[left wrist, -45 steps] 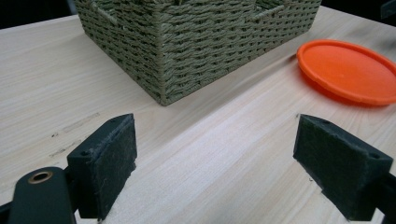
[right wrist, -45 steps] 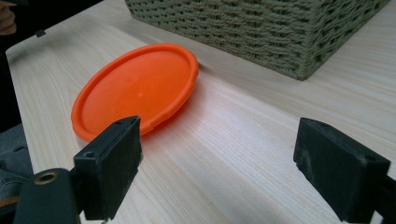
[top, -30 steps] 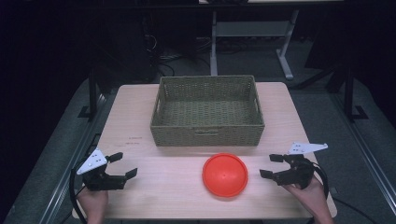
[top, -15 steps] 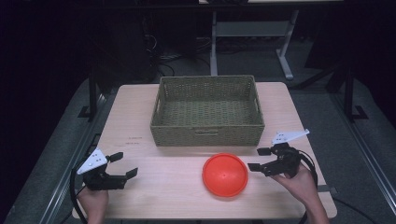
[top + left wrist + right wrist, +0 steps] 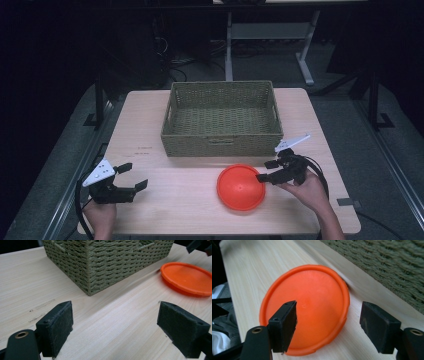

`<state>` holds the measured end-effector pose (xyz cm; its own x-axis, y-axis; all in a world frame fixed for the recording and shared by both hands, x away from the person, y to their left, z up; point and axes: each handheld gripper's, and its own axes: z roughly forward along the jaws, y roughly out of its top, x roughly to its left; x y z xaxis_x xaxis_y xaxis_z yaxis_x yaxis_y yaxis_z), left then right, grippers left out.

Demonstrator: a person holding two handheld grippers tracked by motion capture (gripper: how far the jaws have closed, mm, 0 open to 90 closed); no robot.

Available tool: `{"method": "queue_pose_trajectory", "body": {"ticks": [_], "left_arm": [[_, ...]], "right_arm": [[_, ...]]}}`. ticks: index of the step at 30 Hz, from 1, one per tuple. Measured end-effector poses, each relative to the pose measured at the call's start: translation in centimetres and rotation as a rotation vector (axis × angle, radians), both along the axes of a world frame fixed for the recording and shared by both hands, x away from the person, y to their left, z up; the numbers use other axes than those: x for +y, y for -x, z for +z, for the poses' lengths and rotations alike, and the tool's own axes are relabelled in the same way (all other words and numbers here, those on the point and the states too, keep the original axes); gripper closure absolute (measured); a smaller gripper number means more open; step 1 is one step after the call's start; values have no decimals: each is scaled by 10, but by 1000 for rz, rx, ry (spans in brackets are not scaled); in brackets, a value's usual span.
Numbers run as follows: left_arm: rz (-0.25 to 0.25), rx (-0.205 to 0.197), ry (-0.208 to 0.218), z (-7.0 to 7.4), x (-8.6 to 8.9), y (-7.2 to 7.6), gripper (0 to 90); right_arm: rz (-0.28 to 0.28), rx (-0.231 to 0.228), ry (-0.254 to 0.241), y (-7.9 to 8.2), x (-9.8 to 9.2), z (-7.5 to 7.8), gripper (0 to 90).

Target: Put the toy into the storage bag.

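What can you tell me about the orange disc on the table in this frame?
The orange disc is round, plain and smooth, plastic by the look of it, with a raised rim and a gently domed face. It lies flat on the wooden table, just in front of the woven basket and apart from it. The right tongs are open, one jaw over its edge; whether they touch it cannot be told.
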<state>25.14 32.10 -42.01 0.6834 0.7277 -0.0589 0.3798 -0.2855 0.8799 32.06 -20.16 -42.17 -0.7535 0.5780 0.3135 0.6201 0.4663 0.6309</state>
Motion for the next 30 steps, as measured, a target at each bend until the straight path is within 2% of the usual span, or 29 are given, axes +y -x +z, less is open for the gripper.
{"method": "queue_pose_trajectory", "body": {"ticks": [2,9,10,13,16,25,27,30], "left_arm": [[-8,3,-11,0,-1,0,126],[1,2,-6,-1,0,-1,126],[5,-1,-7,0,0,0,126],[8,-4,-3,0,1,-1,126],[5,-4,-5,0,1,-1,126],[2,-3,-6,0,1,-1,126],[10,-2,-1,0,1,-1,126],[9,-5,-7,0,2,0,126]], "right_arm": [[19,17,12,-4,4,-5,307],[33,59,49,-16,12,-22,366],[34,86,52,-20,12,-26,387],[34,122,47,-24,11,-30,408],[44,147,63,-25,11,-33,433],[65,174,31,-27,11,-36,488],[75,200,9,-30,12,-40,529],[75,204,-9,-33,11,-42,566]]}}
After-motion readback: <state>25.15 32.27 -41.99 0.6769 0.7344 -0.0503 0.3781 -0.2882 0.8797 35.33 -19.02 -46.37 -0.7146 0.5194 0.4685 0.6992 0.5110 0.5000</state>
